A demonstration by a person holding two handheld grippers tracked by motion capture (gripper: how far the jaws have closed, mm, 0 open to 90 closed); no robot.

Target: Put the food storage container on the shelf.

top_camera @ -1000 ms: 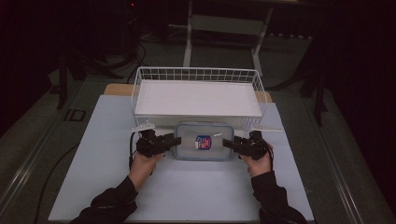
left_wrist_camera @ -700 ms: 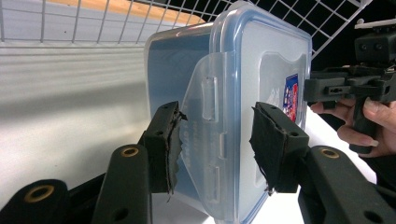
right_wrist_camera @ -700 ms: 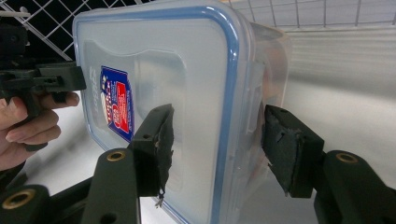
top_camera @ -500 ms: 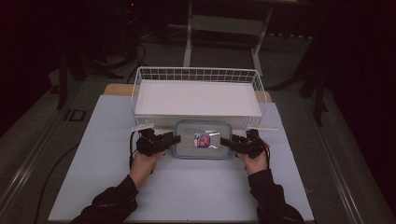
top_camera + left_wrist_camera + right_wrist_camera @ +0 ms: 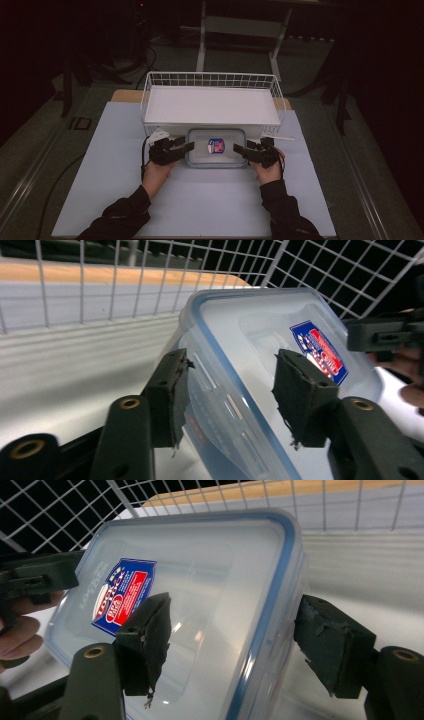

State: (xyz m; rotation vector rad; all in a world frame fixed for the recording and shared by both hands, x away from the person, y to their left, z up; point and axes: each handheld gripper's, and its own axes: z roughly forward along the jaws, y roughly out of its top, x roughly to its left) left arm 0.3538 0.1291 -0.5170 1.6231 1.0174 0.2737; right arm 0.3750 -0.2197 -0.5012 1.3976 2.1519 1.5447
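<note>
Left claw [image 5: 186, 146] & right claw [image 5: 239, 148] both open, straddling lidded container [image 5: 216, 147] ends, by wire basket [image 5: 212, 80]

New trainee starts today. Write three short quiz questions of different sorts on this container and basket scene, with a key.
1. True or false: the clear container sits inside the white wire basket.
2. Which colour is the seal line around the container's lid? A) red B) blue C) green
3. Fill in: the left gripper and the right gripper each straddle one ___ end of the container.

Key:
1. False; it is on the table, in front of the basket.
2. B
3. Short; their jaws stand apart around the edge.
</note>
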